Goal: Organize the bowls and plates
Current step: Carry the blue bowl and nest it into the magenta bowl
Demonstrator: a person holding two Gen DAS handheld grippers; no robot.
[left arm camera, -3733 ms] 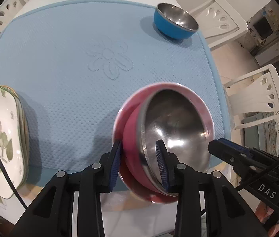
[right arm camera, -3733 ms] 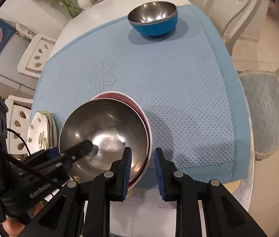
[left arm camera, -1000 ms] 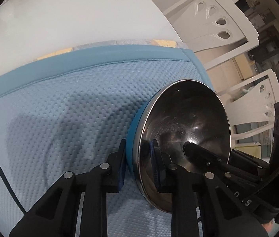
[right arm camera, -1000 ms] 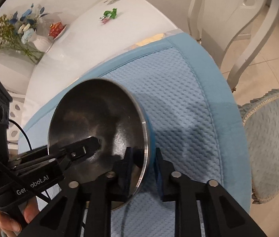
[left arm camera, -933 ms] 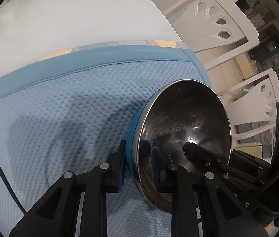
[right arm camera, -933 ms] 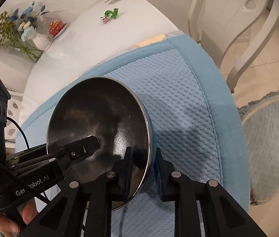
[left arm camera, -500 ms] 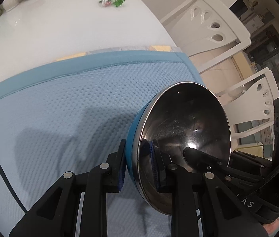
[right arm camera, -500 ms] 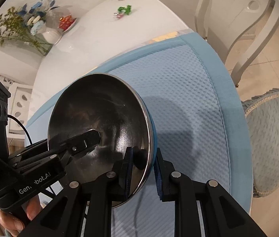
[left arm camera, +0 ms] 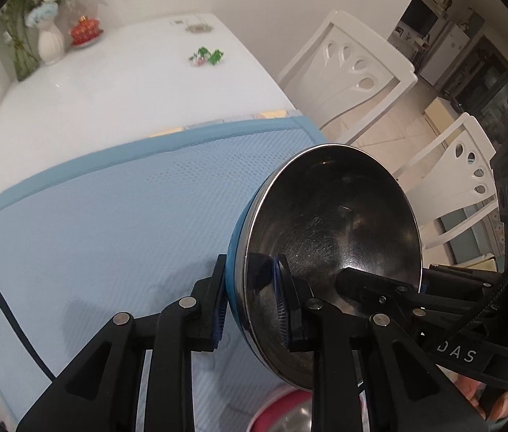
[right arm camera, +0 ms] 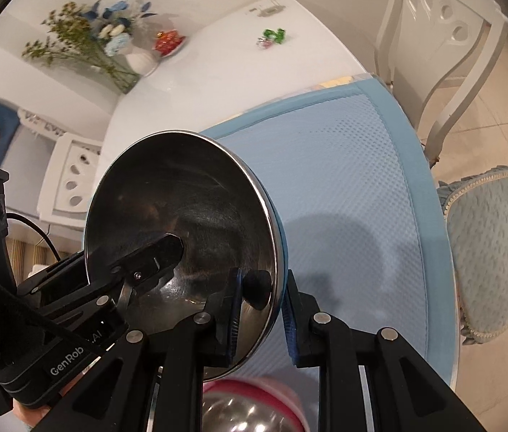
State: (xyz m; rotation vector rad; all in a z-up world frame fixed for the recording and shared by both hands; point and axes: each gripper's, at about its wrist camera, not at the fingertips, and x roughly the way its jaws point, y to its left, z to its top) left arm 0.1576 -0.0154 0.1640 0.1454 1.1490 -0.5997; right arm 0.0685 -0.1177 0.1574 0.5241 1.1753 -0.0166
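Note:
The blue bowl [left arm camera: 329,223] with a steel inside is held in the air above the light blue mat [left arm camera: 110,223], tilted. My left gripper [left arm camera: 250,306] is shut on its left rim. My right gripper [right arm camera: 259,315] is shut on its right rim; the bowl also shows in the right wrist view [right arm camera: 182,208]. Each gripper's inner finger lies inside the bowl. The pink bowl [left arm camera: 282,414] sits below at the near edge, partly hidden; it also shows in the right wrist view [right arm camera: 254,406].
The mat [right arm camera: 354,187] covers the near part of a white table [left arm camera: 110,93]. A vase of flowers [right arm camera: 117,46], a small red dish [left arm camera: 85,30] and green candies [left arm camera: 207,55] stand far back. White chairs [left arm camera: 354,72] and a cushioned seat [right arm camera: 495,252] flank the right side.
Both grippers have lifted the blue bowl off the mat and drawn it back toward the near edge. The pink bowl has come into view below.

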